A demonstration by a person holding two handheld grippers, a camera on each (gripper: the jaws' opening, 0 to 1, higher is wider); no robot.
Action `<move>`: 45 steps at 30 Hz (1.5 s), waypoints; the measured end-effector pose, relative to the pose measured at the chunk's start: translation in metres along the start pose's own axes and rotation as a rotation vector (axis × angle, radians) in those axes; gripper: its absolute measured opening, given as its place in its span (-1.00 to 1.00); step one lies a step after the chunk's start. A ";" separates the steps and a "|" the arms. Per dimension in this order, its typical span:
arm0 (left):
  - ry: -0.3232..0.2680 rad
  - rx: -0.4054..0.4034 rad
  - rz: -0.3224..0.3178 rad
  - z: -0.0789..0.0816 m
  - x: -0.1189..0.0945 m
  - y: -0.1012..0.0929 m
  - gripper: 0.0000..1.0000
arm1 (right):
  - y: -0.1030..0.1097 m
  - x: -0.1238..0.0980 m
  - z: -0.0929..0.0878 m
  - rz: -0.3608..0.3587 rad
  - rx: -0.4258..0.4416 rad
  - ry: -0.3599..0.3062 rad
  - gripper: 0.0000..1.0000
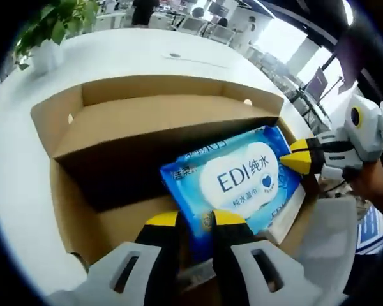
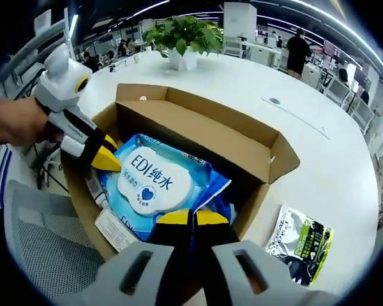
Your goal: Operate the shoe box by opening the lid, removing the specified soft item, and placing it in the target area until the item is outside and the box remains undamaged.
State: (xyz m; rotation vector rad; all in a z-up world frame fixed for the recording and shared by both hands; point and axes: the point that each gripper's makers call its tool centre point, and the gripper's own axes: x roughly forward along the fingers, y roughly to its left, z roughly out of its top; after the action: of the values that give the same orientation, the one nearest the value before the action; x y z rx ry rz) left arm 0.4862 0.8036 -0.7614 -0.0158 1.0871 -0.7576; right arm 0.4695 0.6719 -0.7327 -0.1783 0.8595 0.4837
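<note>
An open brown shoe box (image 1: pixel 102 127) (image 2: pixel 198 131) stands on a white table, flaps raised. A blue wet-wipes pack (image 1: pixel 242 175) (image 2: pixel 147 182) with a white "EDI" label lies at the box's mouth, over other contents. My left gripper (image 1: pixel 195 218) is shut on the pack's near edge; in the right gripper view it (image 2: pixel 105 159) reaches in from the left, held by a hand. My right gripper (image 2: pixel 193 218) pinches the opposite edge of the pack with its jaws nearly touching; in the left gripper view it (image 1: pixel 298 156) comes in from the right.
A white flat carton (image 1: pixel 287 220) (image 2: pixel 115 231) lies under the pack inside the box. A potted plant (image 1: pixel 48 54) (image 2: pixel 182 54) stands on the round table (image 2: pixel 319 166). A black and green packet (image 2: pixel 303 245) lies beside the box. A grey mesh chair (image 2: pixel 45 248) is near the table's edge.
</note>
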 end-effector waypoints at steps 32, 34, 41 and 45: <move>-0.035 -0.030 -0.018 0.001 -0.025 -0.006 -1.00 | 0.008 -0.009 0.006 0.025 -0.020 -0.025 -1.00; -0.033 -0.038 -0.020 0.000 -0.024 -0.005 -1.00 | 0.007 -0.009 0.006 0.025 -0.022 -0.025 -1.00; -0.043 -0.033 -0.023 0.006 -0.032 -0.008 -1.00 | 0.009 -0.017 0.011 0.023 -0.017 -0.035 -1.00; -0.054 -0.031 -0.029 0.006 -0.040 -0.012 -1.00 | 0.011 -0.022 0.015 0.027 -0.016 -0.047 -1.00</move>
State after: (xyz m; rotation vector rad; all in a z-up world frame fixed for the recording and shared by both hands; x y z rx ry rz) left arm 0.4747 0.8148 -0.7217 -0.0778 1.0490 -0.7626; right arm 0.4628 0.6792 -0.7060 -0.1696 0.8130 0.5184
